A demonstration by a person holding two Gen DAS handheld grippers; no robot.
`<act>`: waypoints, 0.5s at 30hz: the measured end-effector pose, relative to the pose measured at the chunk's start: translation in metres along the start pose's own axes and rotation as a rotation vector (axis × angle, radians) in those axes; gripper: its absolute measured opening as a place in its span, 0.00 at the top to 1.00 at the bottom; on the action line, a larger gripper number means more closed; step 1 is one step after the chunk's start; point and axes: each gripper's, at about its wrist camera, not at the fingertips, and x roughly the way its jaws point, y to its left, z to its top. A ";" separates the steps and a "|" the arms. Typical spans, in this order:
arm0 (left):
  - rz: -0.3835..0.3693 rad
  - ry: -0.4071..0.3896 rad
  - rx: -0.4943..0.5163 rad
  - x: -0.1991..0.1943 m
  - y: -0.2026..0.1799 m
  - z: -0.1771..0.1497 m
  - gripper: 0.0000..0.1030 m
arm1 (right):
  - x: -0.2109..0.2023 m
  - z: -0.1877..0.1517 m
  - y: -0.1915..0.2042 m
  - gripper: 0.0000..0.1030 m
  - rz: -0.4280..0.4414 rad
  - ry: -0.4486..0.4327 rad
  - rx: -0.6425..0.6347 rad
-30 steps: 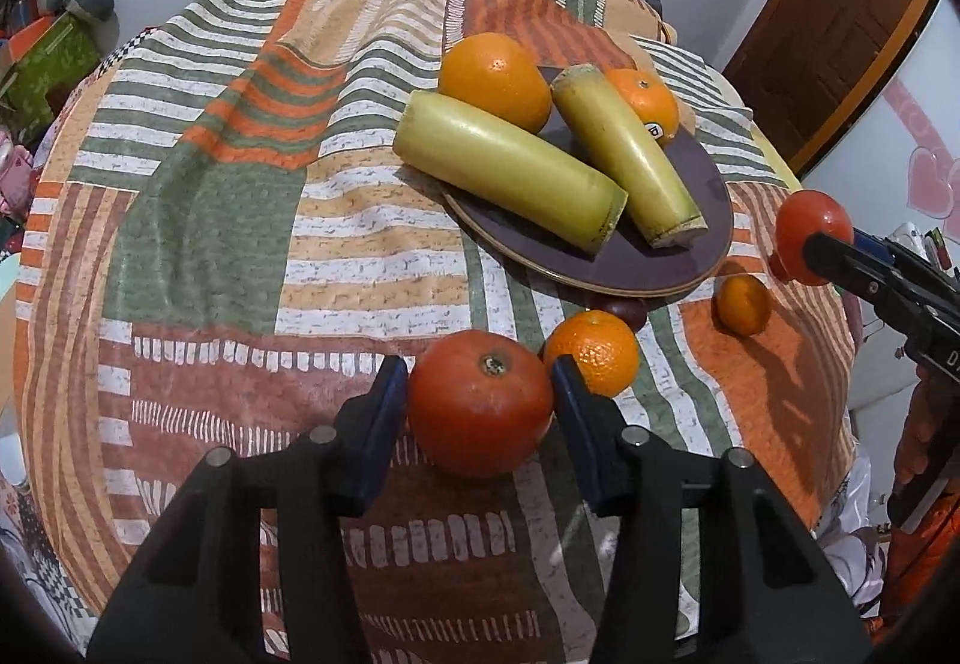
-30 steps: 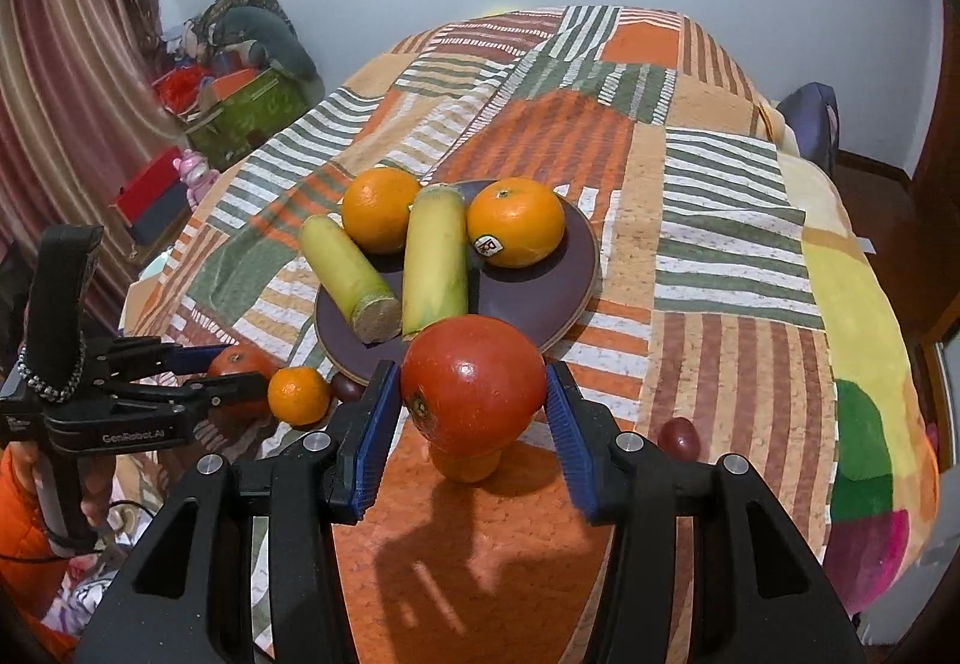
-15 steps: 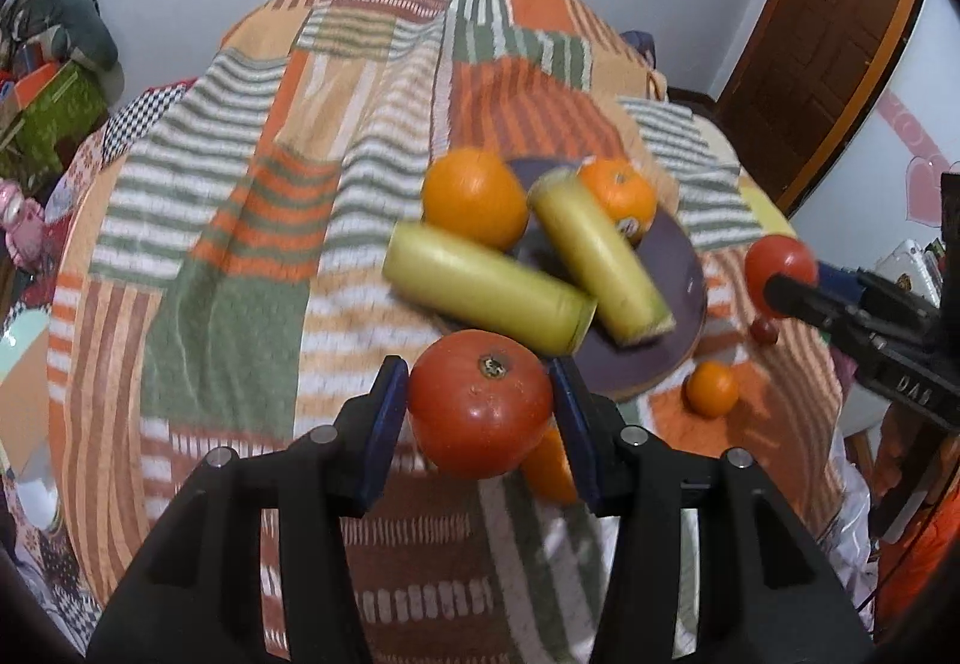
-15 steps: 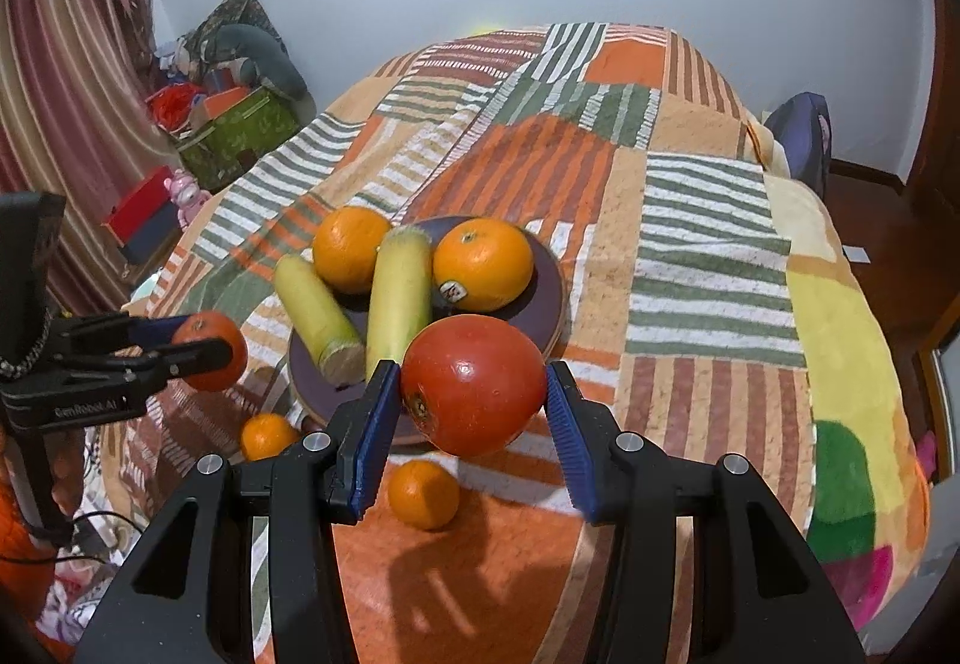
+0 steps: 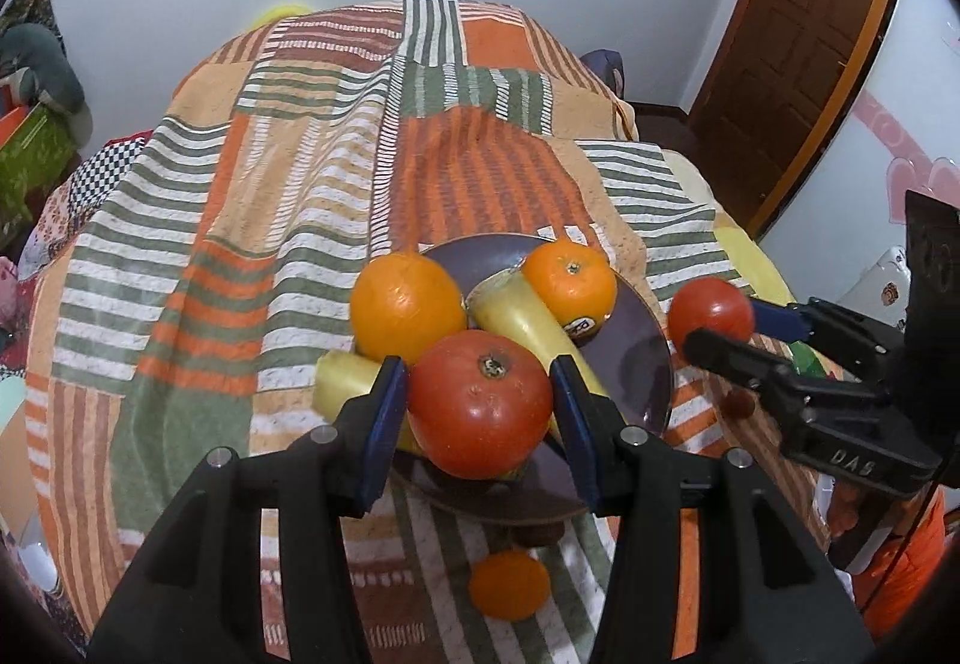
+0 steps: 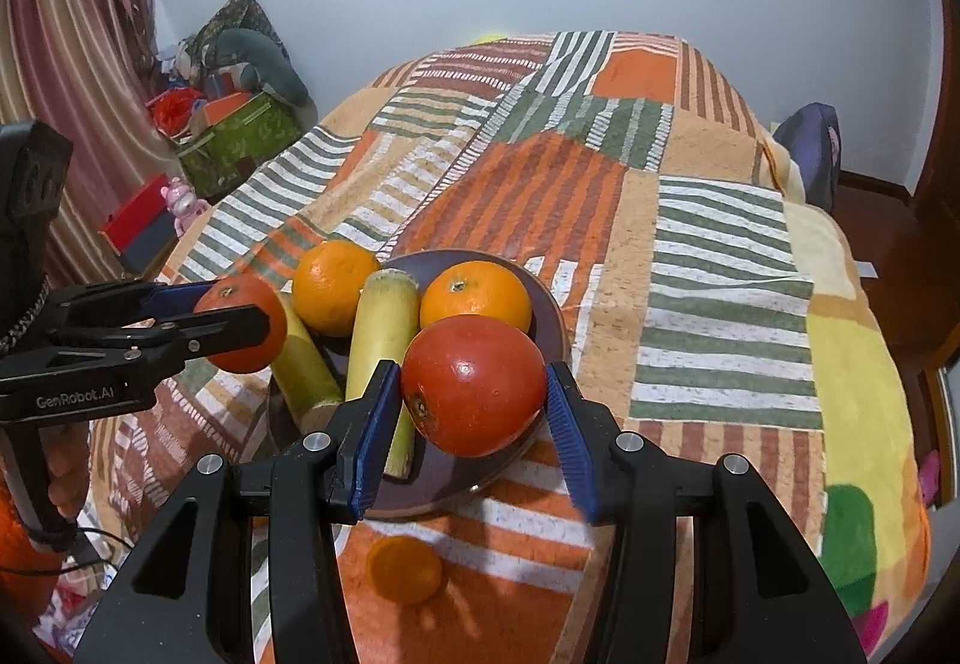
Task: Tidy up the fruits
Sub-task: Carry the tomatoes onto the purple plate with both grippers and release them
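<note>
Left gripper (image 5: 480, 412): pinching a red tomato (image 5: 480, 404) between its blue pads, held in the air over the near rim of the plate (image 5: 645, 340)
Right gripper (image 6: 474, 412): clamped on a second tomato (image 6: 473, 385), above the plate's near right edge
Plate: dark and round, on the striped bedspread (image 5: 288, 196), toward its near end; it carries two oranges, a big one (image 5: 408, 307) at the left and a stickered one (image 5: 570, 283) at the back, and two pale yellow stalks (image 6: 381, 340) lying lengthwise
Free room on the plate: bare dark surface shows only along the near and right rim, so that looks the place for both tomatoes
Loose fruit: a small orange (image 5: 509, 585) on the bedspread just off the plate's near edge, and something small and dark beside the rim, too hidden to name
Step in hand: by my reading, setting both tomatoes onto the plate
Doing it well: lower one at a time onto bare surface, let it touch before spreading the fingers, and keep the two grippers apart
Risk: a round tomato released high, or against a stalk, may roll off onto the bedspread
</note>
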 end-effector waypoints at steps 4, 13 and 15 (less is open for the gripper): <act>-0.005 0.018 -0.002 0.014 0.001 0.003 0.53 | 0.014 -0.001 0.000 0.56 0.012 0.028 0.004; -0.014 0.027 -0.010 0.029 0.003 0.009 0.53 | 0.033 -0.006 -0.002 0.56 0.037 0.079 0.008; -0.008 0.025 -0.004 0.031 0.001 0.010 0.53 | 0.036 -0.008 -0.002 0.56 0.041 0.089 0.009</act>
